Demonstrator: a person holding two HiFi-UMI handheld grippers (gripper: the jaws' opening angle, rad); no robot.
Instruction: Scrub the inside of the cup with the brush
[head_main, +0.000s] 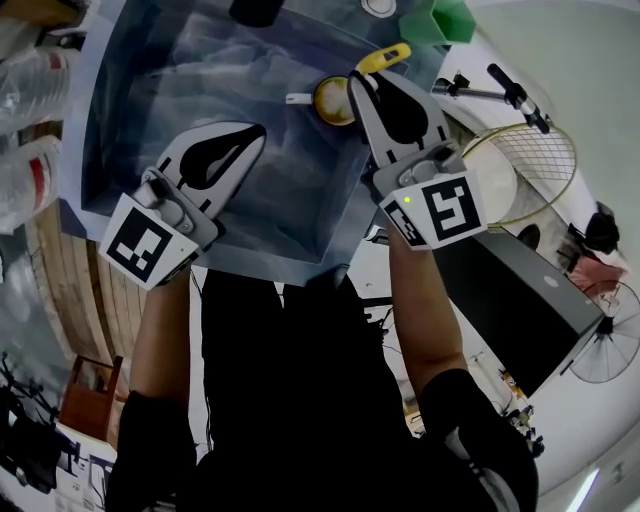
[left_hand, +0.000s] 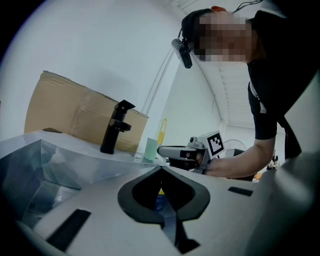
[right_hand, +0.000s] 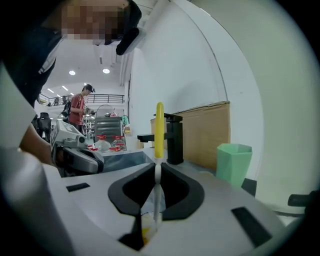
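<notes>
Right gripper (head_main: 353, 82) clamping brush (head_main: 386, 57), over cup (head_main: 331, 101)

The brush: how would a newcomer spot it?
Find the big grey-blue sink with the black tap. Near its right side, the right hand-held gripper pinches a slim yellow-handled brush over a yellow-lined white cup. It is the only long yellow stick; the neighbouring green tumbler is squat.

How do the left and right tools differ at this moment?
The right tool is shut on the yellow-handled brush; the left tool is shut with nothing between its jaws. The right tool sits over the cup; the left tool hangs apart from it, over bare sink. Both point into the sink.
</notes>
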